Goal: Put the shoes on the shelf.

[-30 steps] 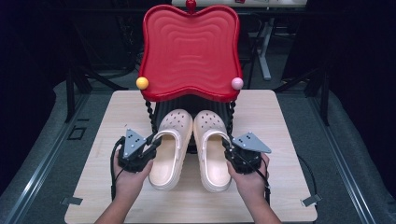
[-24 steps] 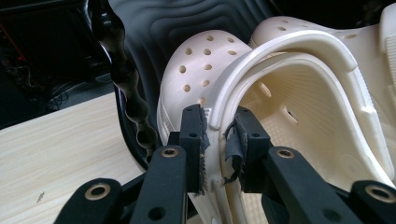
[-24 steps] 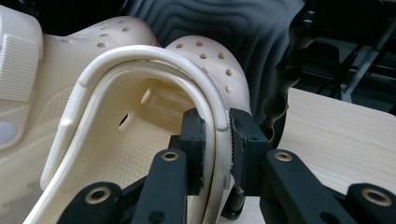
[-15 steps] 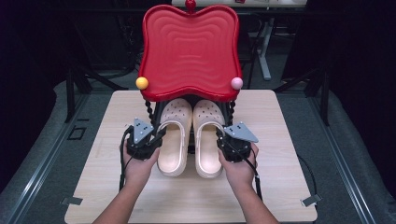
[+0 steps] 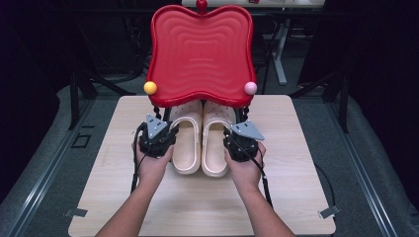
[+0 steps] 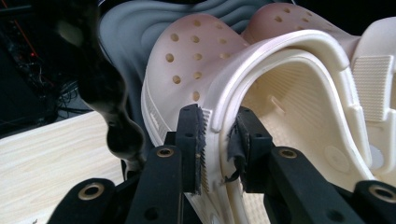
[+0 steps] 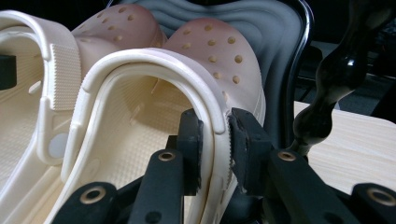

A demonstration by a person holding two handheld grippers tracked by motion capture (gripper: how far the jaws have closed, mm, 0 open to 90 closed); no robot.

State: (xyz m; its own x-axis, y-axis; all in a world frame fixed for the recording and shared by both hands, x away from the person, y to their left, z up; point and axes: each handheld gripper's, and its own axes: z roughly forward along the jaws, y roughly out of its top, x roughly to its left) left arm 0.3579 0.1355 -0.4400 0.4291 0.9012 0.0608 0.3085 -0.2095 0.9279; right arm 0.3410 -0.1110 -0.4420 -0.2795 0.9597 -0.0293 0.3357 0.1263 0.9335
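Step in hand: the pair is judged placed under the red wavy plastic stool (image 5: pixel 200 54), toes beneath the seat.

- **Left claw** (image 6: pixel 217 135): part open, its jaws just opening, pads against the outer wall of the left cream perforated foam clog (image 6: pixel 196 60).
- **Right claw** (image 7: pixel 215 140): likewise on the right cream perforated foam clog (image 7: pixel 219 51).

Next move: full release, then straight withdrawal.

Clearances: a black beaded stool leg (image 7: pixel 336 79) stands just outboard of each claw. Open wooden tabletop (image 5: pixel 296 148) lies behind.

Light wooden table (image 5: pixel 306 197) with rounded corners stood on grey floor. Pair of cream clogs (image 5: pixel 201 136) lay side by side on it at the middle, toes pointing far, toe ends under a red stool (image 5: pixel 200 54). Stool's black beaded legs (image 5: pixel 157 111) stood on the tabletop's far half. Near half bare wood.
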